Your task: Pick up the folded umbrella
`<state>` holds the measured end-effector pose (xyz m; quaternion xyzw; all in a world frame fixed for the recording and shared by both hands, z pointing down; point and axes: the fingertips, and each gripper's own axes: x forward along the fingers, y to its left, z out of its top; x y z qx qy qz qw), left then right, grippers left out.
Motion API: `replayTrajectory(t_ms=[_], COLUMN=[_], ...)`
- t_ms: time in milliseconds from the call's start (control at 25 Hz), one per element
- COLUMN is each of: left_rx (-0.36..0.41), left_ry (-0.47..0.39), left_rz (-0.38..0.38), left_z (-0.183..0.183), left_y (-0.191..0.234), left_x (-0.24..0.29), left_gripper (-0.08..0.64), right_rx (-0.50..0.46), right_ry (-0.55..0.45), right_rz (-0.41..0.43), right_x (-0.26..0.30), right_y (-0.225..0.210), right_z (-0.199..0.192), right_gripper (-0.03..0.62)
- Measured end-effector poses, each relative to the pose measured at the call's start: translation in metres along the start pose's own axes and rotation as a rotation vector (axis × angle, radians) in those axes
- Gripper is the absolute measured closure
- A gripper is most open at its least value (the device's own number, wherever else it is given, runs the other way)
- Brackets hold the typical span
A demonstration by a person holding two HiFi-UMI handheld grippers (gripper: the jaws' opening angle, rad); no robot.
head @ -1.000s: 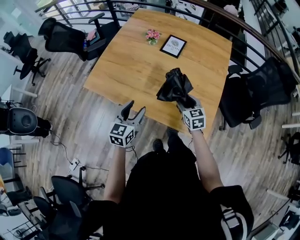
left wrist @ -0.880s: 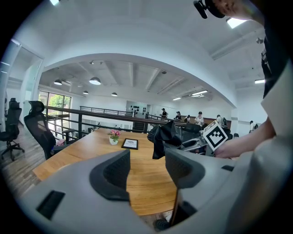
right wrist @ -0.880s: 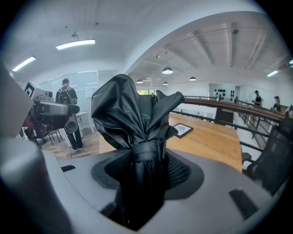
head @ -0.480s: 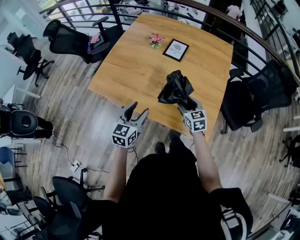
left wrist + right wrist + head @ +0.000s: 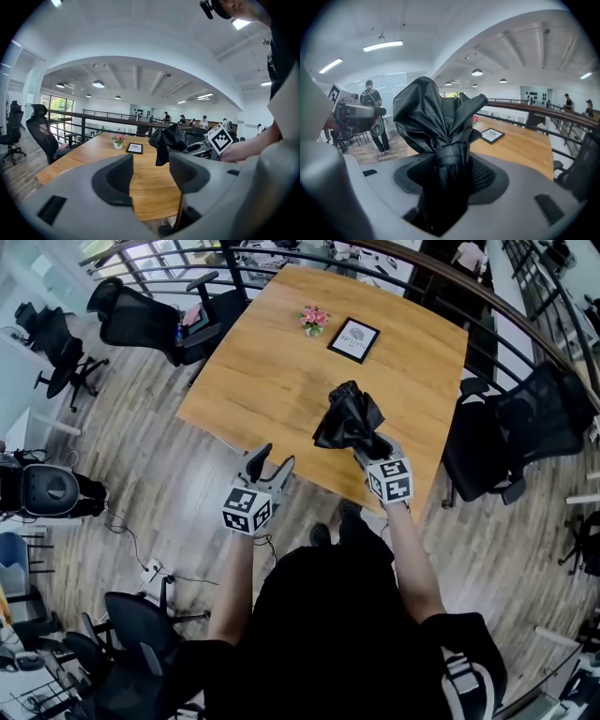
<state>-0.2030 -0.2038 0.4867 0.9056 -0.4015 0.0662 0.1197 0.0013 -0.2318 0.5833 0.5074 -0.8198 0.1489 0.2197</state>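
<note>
The folded black umbrella (image 5: 349, 418) hangs above the near right part of the wooden table (image 5: 272, 371), clamped in my right gripper (image 5: 370, 448). In the right gripper view the umbrella (image 5: 440, 136) fills the gap between both pads, its loose cloth flaring upward. From the left gripper view the umbrella (image 5: 166, 140) shows ahead to the right, held up off the table. My left gripper (image 5: 264, 465) hovers open at the table's near edge, left of the umbrella, with nothing between its fingers (image 5: 115, 180).
A small pot of pink flowers (image 5: 313, 319) and a framed card (image 5: 353, 338) sit at the far side of the table. Black office chairs stand at the left (image 5: 141, 320) and right (image 5: 511, 432). A dark railing (image 5: 525, 320) curves behind the table.
The umbrella and both grippers have barely shifted; the right gripper keeps its hold.
</note>
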Motion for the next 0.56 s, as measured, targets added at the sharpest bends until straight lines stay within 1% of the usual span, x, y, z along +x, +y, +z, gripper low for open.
replayTrajectory(t_ms=[200,560], left_rx=[-0.004,-0.018], left_ry=[-0.002,0.005], left_rz=[-0.01,-0.026], left_z=[-0.0014,-0.0083], left_y=[0.0001,-0.004], left_x=[0.004,0.0105], left_gripper=[0.305,0.304], right_rx=[-0.008,-0.027], right_ry=[-0.002,0.003], right_rz=[0.005,-0.032], right_x=[-0.0004,-0.0049], right_y=[0.0007,-0.009], right_z=[-0.0029,-0.0054], right_gripper=[0.364,0.362])
